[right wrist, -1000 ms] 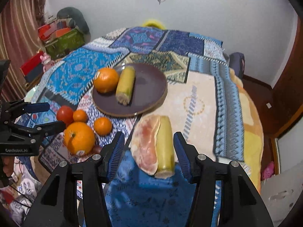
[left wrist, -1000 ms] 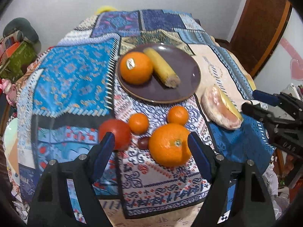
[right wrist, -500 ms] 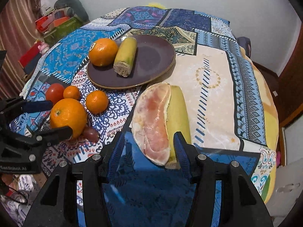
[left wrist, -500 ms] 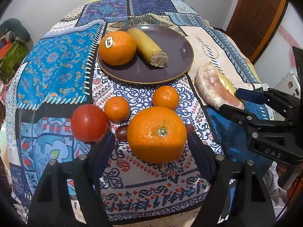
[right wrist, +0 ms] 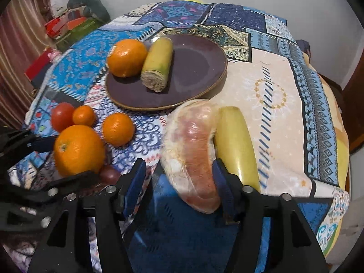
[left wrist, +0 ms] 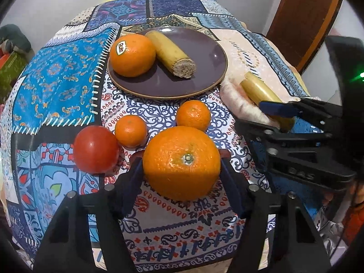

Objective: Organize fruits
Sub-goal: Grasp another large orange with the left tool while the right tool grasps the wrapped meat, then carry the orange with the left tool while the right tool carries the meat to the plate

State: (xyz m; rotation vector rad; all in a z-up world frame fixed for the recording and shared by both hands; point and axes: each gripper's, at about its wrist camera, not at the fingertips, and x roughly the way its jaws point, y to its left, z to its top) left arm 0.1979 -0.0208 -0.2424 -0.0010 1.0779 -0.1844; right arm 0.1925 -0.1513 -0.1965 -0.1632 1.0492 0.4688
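Observation:
A big orange lies on the patterned cloth between the open fingers of my left gripper, which stand close on both sides. A tomato and two small oranges lie beside it. A purple plate holds an orange and a cut banana. My right gripper is open around a wrapped pomelo wedge, with its right finger between the pink flesh and the yellow rind.
A small dark fruit lies by the big orange. Boxes and a toy stand at the far left beyond the table. A wooden door is at the right. The table edge is near me.
Both grippers moved forward and down. The left fingers now stand on either side of the big orange; the right fingers reached the pomelo wedge.

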